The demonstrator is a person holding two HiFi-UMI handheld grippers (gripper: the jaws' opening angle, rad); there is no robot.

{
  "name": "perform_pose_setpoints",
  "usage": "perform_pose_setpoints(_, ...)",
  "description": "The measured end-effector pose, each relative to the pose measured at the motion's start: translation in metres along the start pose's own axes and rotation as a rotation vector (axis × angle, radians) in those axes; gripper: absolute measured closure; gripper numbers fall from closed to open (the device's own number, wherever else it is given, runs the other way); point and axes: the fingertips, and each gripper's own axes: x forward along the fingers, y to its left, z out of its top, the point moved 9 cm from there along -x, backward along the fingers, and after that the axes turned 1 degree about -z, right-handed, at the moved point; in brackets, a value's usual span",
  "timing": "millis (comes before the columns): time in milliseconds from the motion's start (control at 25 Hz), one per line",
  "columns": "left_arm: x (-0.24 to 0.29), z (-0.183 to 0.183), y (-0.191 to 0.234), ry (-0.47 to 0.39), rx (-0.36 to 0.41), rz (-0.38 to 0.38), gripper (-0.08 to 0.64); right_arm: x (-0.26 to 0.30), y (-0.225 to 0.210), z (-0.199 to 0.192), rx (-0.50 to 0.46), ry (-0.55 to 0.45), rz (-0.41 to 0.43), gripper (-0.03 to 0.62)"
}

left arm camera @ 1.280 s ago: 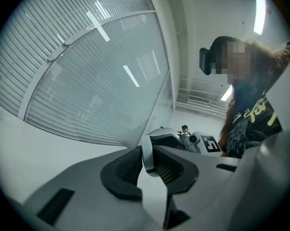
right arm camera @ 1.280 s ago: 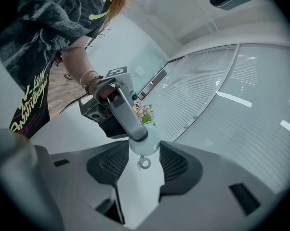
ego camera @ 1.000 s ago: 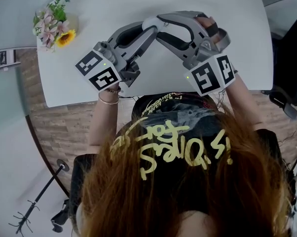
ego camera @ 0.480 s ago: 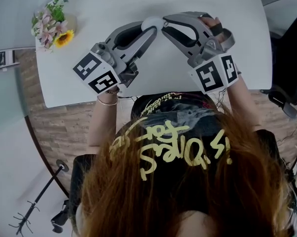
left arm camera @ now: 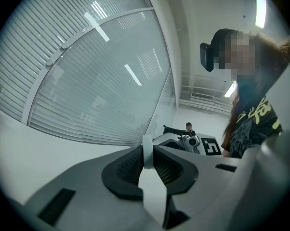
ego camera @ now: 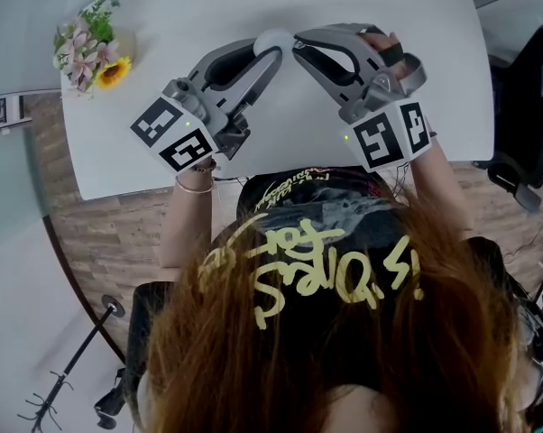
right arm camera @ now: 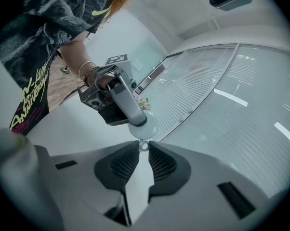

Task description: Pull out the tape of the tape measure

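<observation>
A small round white tape measure (ego camera: 273, 38) is held above the white table (ego camera: 163, 7), with my left gripper (ego camera: 271, 50) shut on its case. In the left gripper view the case (left arm camera: 147, 153) stands edge-on between the pads. My right gripper (ego camera: 296, 41) meets it from the right. Its jaws have just been closing, and the tape's little ring tab (right arm camera: 143, 146) now sits pinched between the tips of the right gripper (right arm camera: 143, 148). The case (right arm camera: 145, 125) hangs just beyond the ring, with the left gripper (right arm camera: 120, 97) behind it. No tape is seen drawn out.
A bunch of flowers (ego camera: 89, 48) stands at the table's far left corner. A black chair (ego camera: 529, 106) is by the table's right end. A thin black stand (ego camera: 69, 363) rests on the floor at lower left. My own head and shirt fill the lower picture.
The right gripper's jaws have narrowed from wide apart to closed on the tape measure's ring tab. The left gripper keeps its hold and has hardly moved.
</observation>
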Motion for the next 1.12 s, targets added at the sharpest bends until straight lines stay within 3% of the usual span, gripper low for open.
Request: perform_pose_setpoints(1120, -0.073, 0.008, 0.028, 0.006, 0.001, 0.002, 0.500, 0.028, 0.011, 0.018, 0.042, 0.101, -0.111, 0.531)
